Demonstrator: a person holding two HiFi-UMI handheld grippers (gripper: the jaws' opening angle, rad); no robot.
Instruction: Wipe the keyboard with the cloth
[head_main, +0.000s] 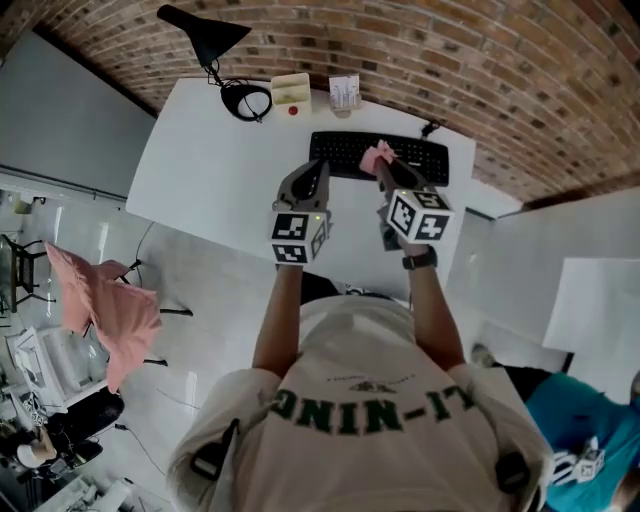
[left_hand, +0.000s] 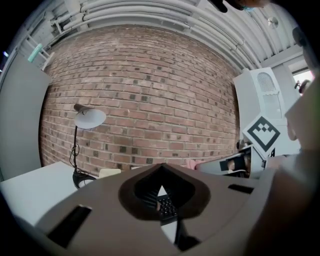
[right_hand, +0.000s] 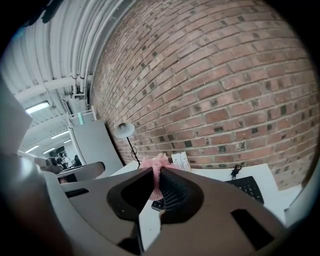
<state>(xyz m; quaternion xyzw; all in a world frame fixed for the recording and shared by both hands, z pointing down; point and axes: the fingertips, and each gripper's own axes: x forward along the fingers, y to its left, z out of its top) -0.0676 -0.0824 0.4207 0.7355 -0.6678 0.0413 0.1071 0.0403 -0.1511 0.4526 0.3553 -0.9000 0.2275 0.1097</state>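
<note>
Right gripper view: the right gripper (right_hand: 155, 175) has its jaws pressed together on a crumpled pink cloth (right_hand: 159, 161), which bulges above their tips; head view puts the cloth over the middle of the flat black keyboard (head_main: 420, 160) on the white table (head_main: 220, 150); the left gripper (left_hand: 161, 167) has its jaws meeting tip to tip, nothing between them, near the keyboard's left end; a black desk lamp (head_main: 205, 40) stands at the table's far corner.
</note>
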